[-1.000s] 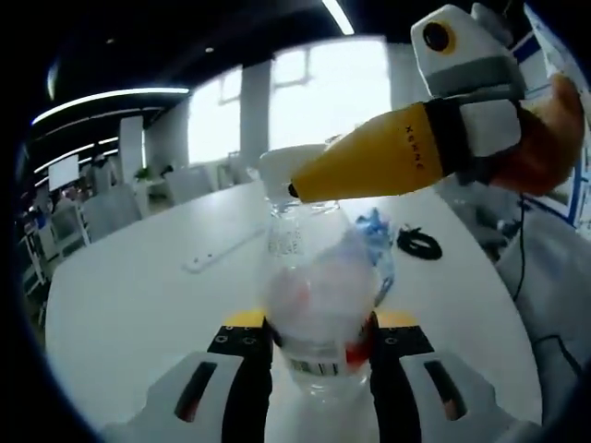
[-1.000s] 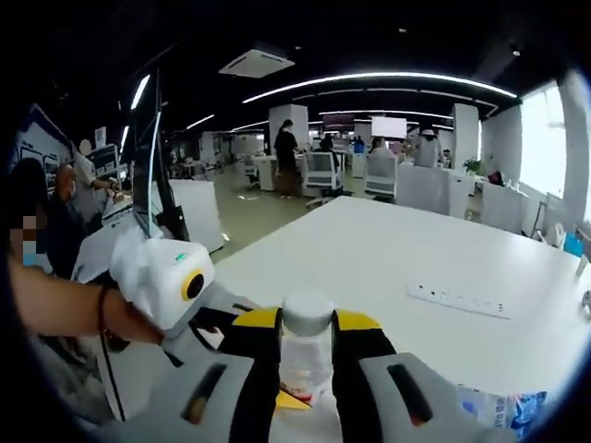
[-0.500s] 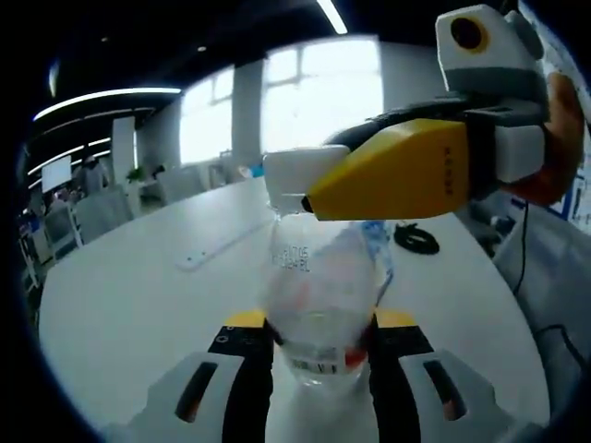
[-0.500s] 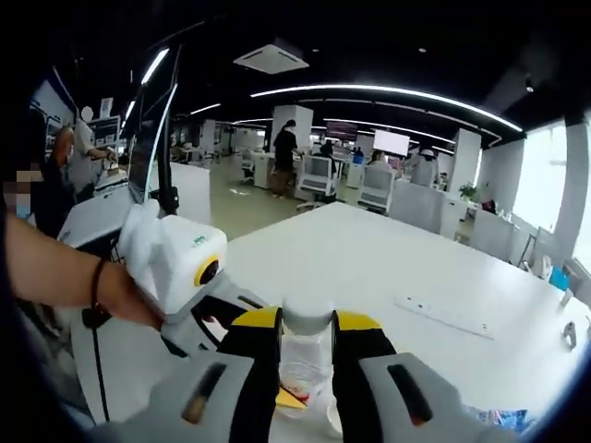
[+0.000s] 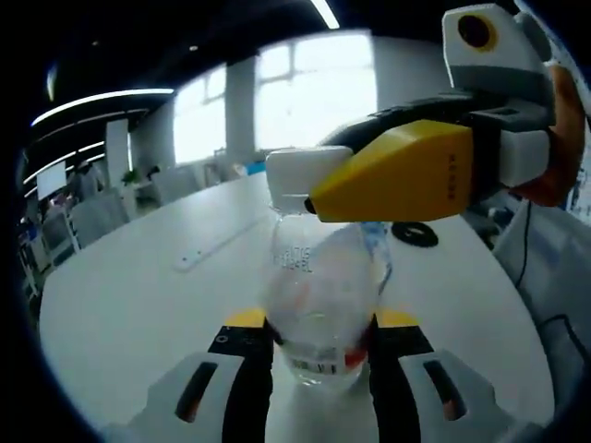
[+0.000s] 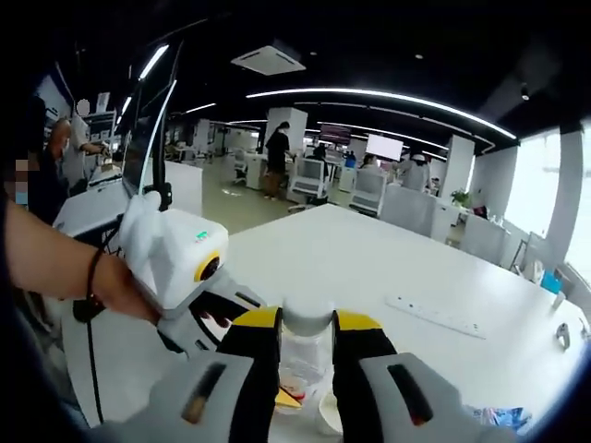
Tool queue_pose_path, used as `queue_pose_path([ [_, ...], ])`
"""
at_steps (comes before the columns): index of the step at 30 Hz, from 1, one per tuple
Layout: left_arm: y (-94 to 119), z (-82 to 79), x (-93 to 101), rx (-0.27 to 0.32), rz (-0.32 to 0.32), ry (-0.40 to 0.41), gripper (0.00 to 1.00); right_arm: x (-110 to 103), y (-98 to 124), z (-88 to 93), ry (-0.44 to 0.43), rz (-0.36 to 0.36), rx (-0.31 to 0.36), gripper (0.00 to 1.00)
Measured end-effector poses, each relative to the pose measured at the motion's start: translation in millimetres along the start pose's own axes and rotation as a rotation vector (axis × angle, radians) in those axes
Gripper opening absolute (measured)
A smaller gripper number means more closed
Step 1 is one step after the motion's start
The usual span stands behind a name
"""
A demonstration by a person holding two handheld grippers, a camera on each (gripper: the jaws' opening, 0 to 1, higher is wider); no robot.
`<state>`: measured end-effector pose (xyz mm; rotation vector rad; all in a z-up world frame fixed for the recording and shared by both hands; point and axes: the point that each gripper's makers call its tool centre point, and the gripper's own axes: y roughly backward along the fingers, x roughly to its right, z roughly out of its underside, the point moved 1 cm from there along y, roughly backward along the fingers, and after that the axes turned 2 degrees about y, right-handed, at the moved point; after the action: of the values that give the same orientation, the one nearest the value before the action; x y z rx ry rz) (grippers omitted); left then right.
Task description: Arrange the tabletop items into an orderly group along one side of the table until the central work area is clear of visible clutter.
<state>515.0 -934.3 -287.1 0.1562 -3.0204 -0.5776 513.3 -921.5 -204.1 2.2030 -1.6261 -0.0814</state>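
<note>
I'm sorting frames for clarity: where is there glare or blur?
Left gripper view: the windows are blown out white, and the bottle looks soft and hazy up close. Right gripper view: evenly lit, ceiling lights sharp, the cap slightly soft.

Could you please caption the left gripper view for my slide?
Left gripper holds a clear bottle; right gripper clamps its cap.

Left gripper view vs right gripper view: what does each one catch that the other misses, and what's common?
Left gripper view alone: bright windows behind the table and a black coiled cable lying on it.

Right gripper view alone: a person's forearm with a wristband, a small white cup low by the jaws, and people standing in the office beyond.

Shared: the clear bottle, gripped at its body by the left gripper and at its white cap by the right gripper; the white table; a white power strip.
</note>
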Motion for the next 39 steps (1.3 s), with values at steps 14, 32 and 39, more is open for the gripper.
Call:
queue_pose_path([
  [14, -1, 0.8, 3.4, -0.003, -0.002, -0.018, 0.37, 2, 7, 3.3, 0.035, 0.035, 0.014, 0.18],
  [32, 4, -5.6, 6.3, 0.033, -0.011, 0.02, 0.39, -1, 12, 2.6, 0.094, 0.064, 0.017, 0.19],
  [39, 3, -3.6, 8.4, 0.024, -0.009, 0.026, 0.4, 0, 13, 2.9, 0.104, 0.066, 0.02, 0.19],
])
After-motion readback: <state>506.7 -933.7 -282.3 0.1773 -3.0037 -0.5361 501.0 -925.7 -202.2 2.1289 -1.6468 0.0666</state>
